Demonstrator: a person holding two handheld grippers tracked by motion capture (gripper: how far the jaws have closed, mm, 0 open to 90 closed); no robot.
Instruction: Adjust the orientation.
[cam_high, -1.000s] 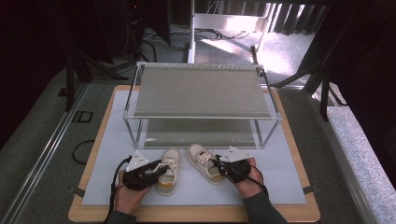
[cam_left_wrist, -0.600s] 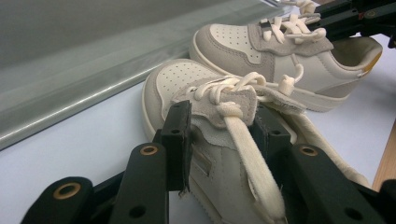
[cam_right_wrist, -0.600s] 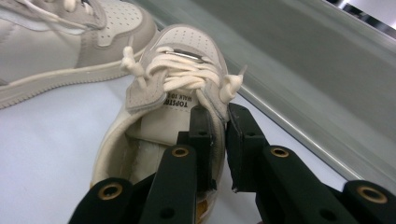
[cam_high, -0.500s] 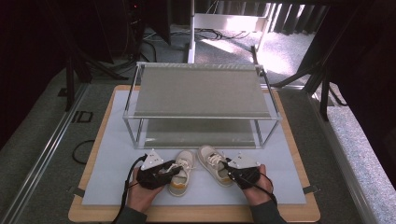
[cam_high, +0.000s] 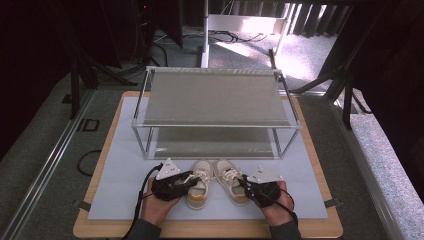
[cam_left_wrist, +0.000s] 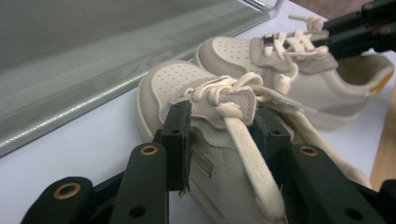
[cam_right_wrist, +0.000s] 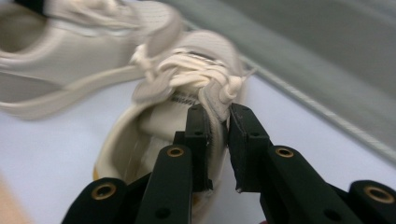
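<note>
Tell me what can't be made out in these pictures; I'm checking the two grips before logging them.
- Left shoe: its heel runs off the bottom edge of the left gripper view, behind the left claw.
- Right shoe: blurred in the right gripper view, so what the right claw pinches at its tongue is unclear.
- Rack: its lower shelf is partly hidden by the top shelf in the high view.

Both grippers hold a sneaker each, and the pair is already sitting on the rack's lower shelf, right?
Not quite. Each gripper does hold a sneaker, but the left sneaker and right sneaker sit on the white mat in front of the rack, as the high view shows.
</note>
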